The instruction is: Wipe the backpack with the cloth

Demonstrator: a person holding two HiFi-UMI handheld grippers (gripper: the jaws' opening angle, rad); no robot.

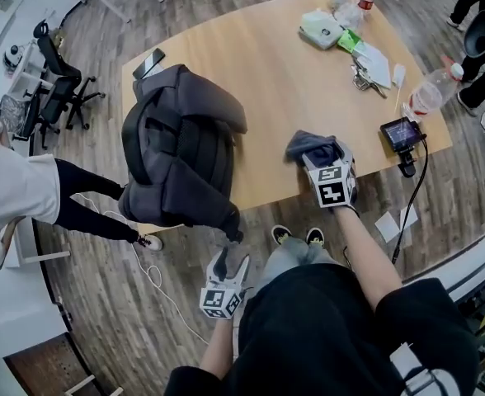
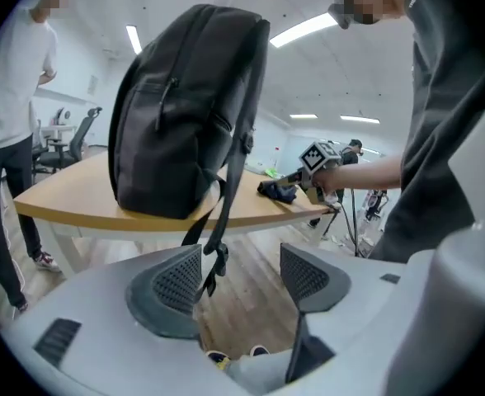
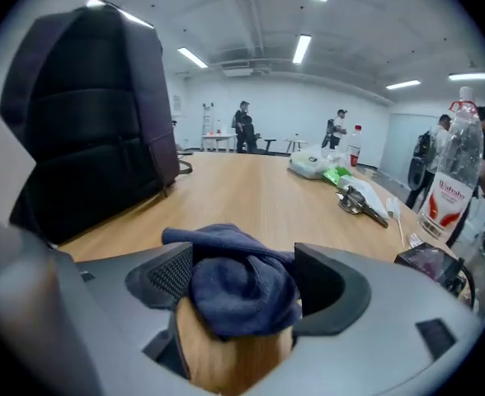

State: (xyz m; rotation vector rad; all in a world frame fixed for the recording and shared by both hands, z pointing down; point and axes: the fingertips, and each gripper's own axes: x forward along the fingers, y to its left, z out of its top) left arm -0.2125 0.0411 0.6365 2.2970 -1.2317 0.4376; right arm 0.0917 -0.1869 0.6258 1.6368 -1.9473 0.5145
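A dark grey backpack [image 1: 181, 151] stands on the wooden table [image 1: 267, 73] near its front left edge, and one strap [image 1: 230, 225] hangs down over the edge. My left gripper [image 1: 232, 262] is below the table edge, open; in the left gripper view the strap [image 2: 226, 196] dangles between the jaws close to the left pad, and the backpack [image 2: 176, 114] towers above. A dark blue cloth [image 1: 313, 145] lies bunched on the table. My right gripper [image 1: 318, 157] is open around it; in the right gripper view the cloth [image 3: 238, 287] fills the gap between the wide jaws.
A phone [image 1: 148, 63] lies at the table's far left corner. A plastic bottle [image 1: 428, 96], a small camera [image 1: 402, 134], a white pouch [image 1: 319, 30] and scattered items sit at the right end. A person [image 1: 28, 192] stands left, near office chairs [image 1: 57, 89].
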